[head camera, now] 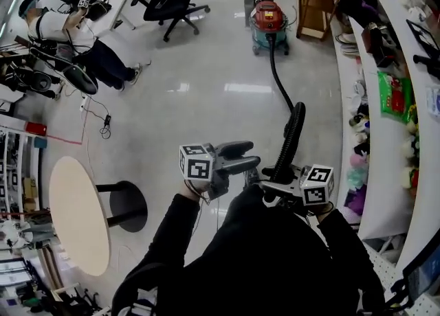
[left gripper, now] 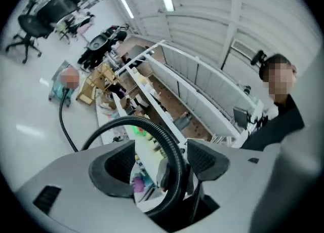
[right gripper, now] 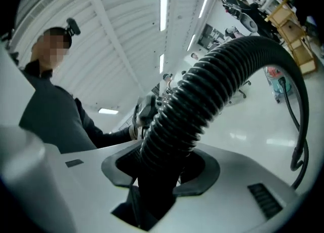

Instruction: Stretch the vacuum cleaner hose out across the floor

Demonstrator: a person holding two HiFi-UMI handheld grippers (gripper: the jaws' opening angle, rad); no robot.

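- Two grippers, one hose [head camera: 291, 129]: the right gripper [right gripper: 162, 162] has its fingers pinching the hose, which arcs up from the floor [head camera: 206, 88] at right; keep that clamp firm.
- Left gripper [left gripper: 162, 164] has fingers spread; hose shows in the gap but no pad presses it.
- Vacuum cleaner [head camera: 269, 20] sits far off, so I'd back away steadily, no yanking.

Head view looks down — all share hose [head camera: 291, 136].
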